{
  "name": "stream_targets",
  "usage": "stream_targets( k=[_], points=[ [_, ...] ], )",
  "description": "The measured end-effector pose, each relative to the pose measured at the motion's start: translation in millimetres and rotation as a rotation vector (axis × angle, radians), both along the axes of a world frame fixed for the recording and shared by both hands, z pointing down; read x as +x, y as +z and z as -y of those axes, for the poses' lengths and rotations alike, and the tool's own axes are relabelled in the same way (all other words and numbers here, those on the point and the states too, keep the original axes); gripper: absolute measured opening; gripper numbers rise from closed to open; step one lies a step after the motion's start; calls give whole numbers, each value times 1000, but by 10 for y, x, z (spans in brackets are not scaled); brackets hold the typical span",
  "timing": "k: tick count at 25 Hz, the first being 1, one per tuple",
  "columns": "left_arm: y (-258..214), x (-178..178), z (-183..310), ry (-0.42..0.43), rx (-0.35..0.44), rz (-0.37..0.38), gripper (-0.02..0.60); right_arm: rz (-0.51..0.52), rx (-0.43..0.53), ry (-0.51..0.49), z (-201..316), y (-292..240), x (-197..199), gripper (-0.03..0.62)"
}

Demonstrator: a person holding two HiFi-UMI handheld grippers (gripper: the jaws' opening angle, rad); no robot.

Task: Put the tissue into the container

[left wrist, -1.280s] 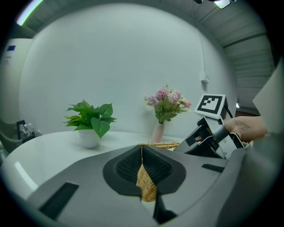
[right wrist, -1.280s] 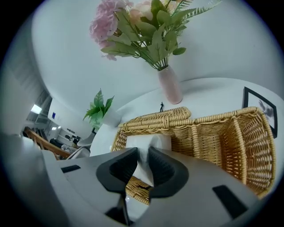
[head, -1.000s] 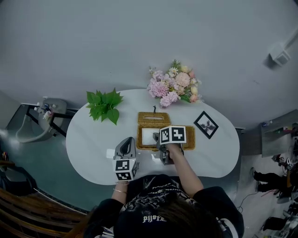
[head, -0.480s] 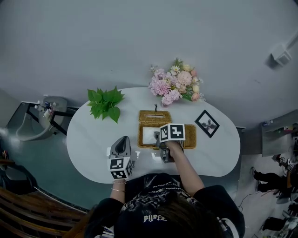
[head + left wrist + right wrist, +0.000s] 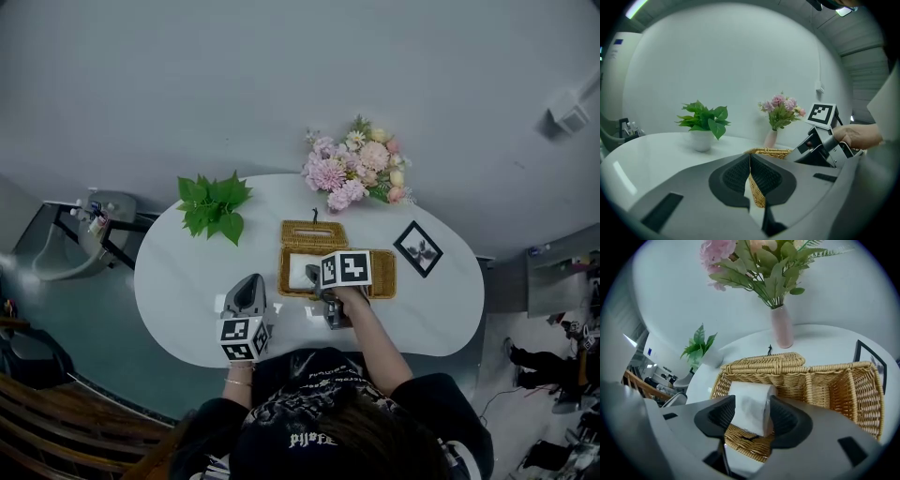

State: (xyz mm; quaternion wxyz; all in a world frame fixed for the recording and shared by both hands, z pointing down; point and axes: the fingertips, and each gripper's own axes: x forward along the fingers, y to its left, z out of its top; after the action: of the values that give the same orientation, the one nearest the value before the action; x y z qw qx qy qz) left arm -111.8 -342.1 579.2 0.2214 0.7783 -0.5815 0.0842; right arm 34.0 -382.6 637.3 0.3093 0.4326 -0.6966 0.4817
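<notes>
A white tissue roll (image 5: 750, 406) lies in the left compartment of the woven basket (image 5: 834, 390), seen as a white patch (image 5: 302, 273) in the head view. My right gripper (image 5: 751, 420) reaches over the basket's near rim (image 5: 382, 286). Its jaws are opening, with the roll still between the pads (image 5: 787, 416). The right gripper (image 5: 319, 274) sits over the basket's left half in the head view. My left gripper (image 5: 248, 289) hovers left of the basket over the table, shut with nothing in it (image 5: 751, 176).
A wicker lid (image 5: 764, 363) lies behind the basket. A vase of pink flowers (image 5: 356, 173) stands at the back, a potted green plant (image 5: 211, 211) at the back left, and a small framed picture (image 5: 416, 249) to the right. The basket's right compartment (image 5: 855, 390) holds nothing.
My left gripper has drifted slightly to the left. The right gripper has stayed over the basket's left compartment.
</notes>
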Motion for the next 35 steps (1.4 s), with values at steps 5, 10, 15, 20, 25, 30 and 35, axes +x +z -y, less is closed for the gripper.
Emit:
stream_targets(
  k=[5,10,15,20,25,30,35],
  points=[
    [-30,31,-29,-5,5,-12,26,21,55,-17,10,-105,-13,258],
    [-101,98,-67,-5,18,-25,26,32,152,-86,-3,-309,-41,258],
    [-175,244,-140,15,34,-23,26,57,284,-152,-58,-588,-61,258],
    [-290,392,-231,15,59,-18,26,101,385,-127,-117,-838,40,258],
    [-399,528,-339,-12,78,-18,26,98,498,-144,-234,-1010,182,258],
    [-458,663,-453,-16,95,-5,26,143,546,-165,-415,-985,237,258],
    [-411,767,-592,-34,96,4,26,142,584,-182,-616,-880,306,257]
  ],
)
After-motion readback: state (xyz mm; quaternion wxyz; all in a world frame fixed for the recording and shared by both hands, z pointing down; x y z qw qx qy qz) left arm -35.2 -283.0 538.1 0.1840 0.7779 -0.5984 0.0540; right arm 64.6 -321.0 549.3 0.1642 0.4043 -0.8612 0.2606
